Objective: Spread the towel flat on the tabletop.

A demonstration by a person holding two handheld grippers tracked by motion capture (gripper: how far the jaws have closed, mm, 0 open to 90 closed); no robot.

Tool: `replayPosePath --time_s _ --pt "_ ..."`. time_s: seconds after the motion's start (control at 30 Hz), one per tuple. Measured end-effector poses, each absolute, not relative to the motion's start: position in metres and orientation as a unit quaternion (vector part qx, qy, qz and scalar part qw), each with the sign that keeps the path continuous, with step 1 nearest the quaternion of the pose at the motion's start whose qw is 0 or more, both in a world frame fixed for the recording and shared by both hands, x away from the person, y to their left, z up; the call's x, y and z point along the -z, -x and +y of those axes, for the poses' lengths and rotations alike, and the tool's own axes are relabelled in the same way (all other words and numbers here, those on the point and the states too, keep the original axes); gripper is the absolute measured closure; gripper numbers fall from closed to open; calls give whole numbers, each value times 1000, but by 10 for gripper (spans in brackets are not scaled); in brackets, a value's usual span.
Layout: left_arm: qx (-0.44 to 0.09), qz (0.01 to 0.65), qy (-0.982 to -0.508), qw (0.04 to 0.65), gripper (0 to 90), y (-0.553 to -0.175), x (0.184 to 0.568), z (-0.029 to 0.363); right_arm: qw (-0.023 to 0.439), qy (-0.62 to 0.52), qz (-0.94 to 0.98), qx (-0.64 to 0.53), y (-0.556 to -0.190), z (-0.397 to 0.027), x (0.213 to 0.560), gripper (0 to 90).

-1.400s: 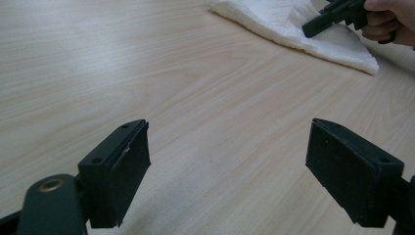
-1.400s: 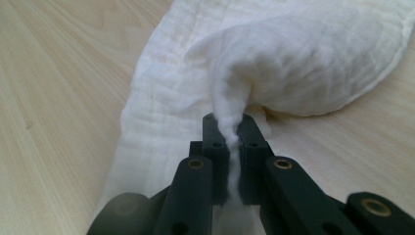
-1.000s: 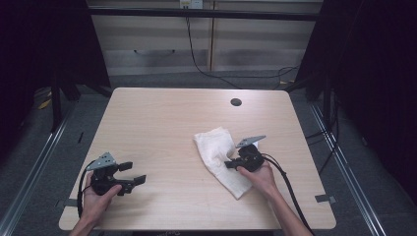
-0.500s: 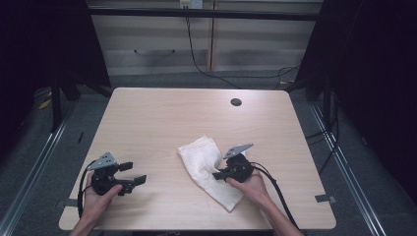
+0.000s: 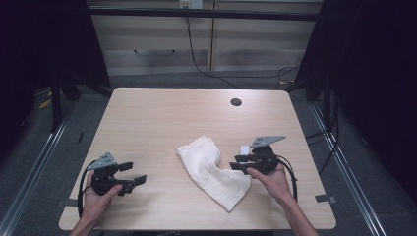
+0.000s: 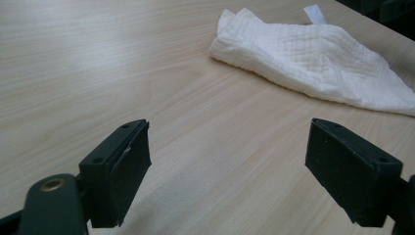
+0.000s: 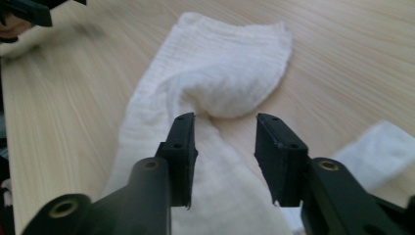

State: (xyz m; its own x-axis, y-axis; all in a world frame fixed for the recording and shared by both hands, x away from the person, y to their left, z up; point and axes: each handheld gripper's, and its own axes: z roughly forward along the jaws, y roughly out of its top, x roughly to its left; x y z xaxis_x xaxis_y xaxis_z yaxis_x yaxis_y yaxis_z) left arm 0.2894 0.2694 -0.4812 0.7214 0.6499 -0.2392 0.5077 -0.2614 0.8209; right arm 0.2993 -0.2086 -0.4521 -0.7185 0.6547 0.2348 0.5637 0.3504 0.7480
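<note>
On the left side of the wooden table [image 5: 162, 113], the left gripper [image 5: 136, 176] is resting low near the front edge, held in the person's left hand [image 5: 96, 201], and its jaws are standing wide apart with nothing between them; I judge that it is waiting there, pointed toward the middle, so that it is ready to help with the cloth when it is needed. In the middle, the white towel [image 5: 211, 169] is lying loosely folded and crumpled on the table, running diagonally from the centre toward the front right, well apart from the left gripper. At the right, the right gripper [image 5: 237, 162] is hovering at the right edge of the towel, held in the right hand [image 5: 273, 182]; its jaws have just been opening, and the fabric is lying under and between them, but the pads are not pressing it, so the towel is released. It seems that the person is letting the cloth go here in order to take a new hold at a better place. The high view is giving the whole layout and the small dark hole [image 5: 236, 102] far back on the table. The left gripper view is showing the waffle texture of the towel [image 6: 313, 58] and a small white tag [image 6: 314, 13] behind it. The right gripper view is showing the raised fold of the towel [image 7: 220, 83] just in front of the open jaws.
</note>
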Motion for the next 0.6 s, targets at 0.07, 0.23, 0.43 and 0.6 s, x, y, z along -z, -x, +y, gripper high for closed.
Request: replayPosePath --time_s 0.07,0.23,0.43,0.6 --pt "-73 366 -791 485 166 -289 481 269 56 -376 822 -423 -297 -218 454 652" --pt "-73 367 -791 485 167 -289 481 269 58 -398 827 -393 -289 -238 469 707" --pt "-73 364 -793 483 167 -290 481 268 61 -414 829 -371 -285 -247 486 672" --pt "-73 364 -793 483 167 -290 481 269 59 -418 829 -368 -287 -250 492 652"
